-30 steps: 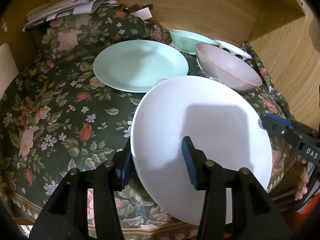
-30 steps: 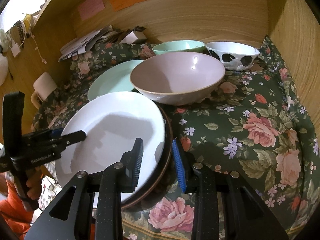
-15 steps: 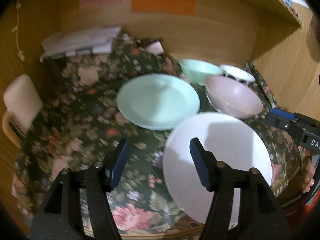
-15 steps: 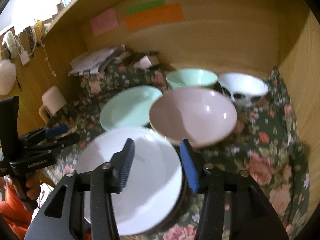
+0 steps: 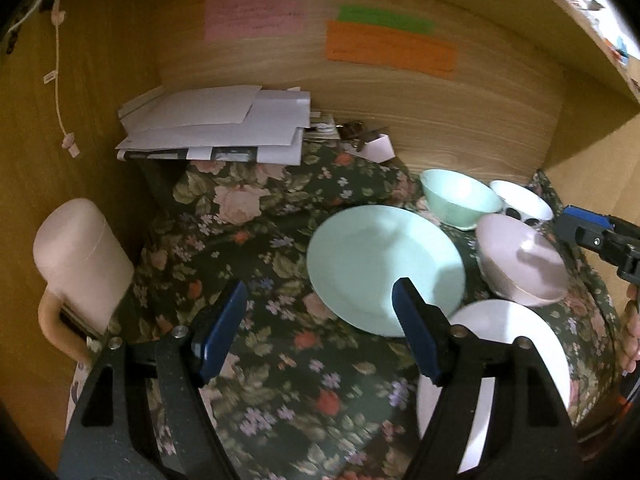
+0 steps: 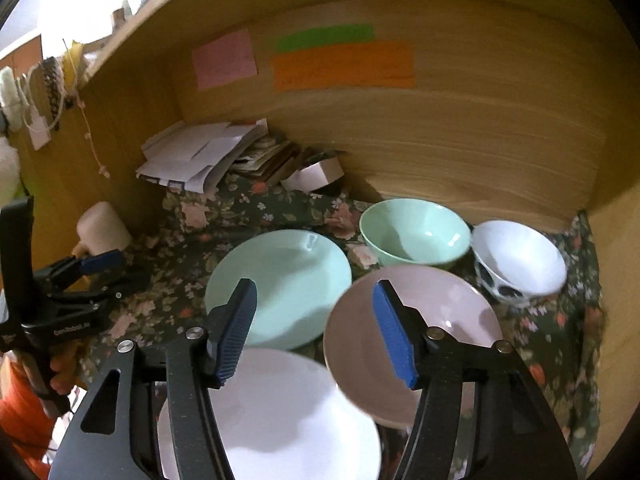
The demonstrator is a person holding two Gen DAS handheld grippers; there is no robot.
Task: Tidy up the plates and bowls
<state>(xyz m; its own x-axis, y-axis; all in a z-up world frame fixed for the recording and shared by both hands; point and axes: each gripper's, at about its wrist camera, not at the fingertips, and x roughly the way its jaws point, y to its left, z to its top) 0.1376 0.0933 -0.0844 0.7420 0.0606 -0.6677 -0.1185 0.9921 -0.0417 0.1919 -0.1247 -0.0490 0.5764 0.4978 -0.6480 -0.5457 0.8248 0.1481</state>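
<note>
On the floral cloth [image 5: 260,248] lie a white plate [image 5: 516,360] [image 6: 280,412] at the front, a mint plate [image 5: 380,264] [image 6: 280,280] behind it, a pink bowl [image 5: 524,264] [image 6: 432,328], a mint bowl [image 5: 460,200] [image 6: 416,232] and a white bowl with black spots [image 5: 520,200] [image 6: 520,260]. My left gripper [image 5: 320,332] is open and empty above the cloth, left of the white plate. My right gripper [image 6: 316,332] is open and empty above the white plate and the pink bowl.
A stack of papers [image 5: 216,128] [image 6: 200,152] lies at the back left. A pale mug [image 5: 80,256] [image 6: 104,228] stands at the left wall. Wooden walls close the back and both sides. Coloured notes [image 5: 388,44] stick on the back wall.
Both grippers opened, let go of the white plate and pulled back and up. The white plate now rests at the front of the cloth.
</note>
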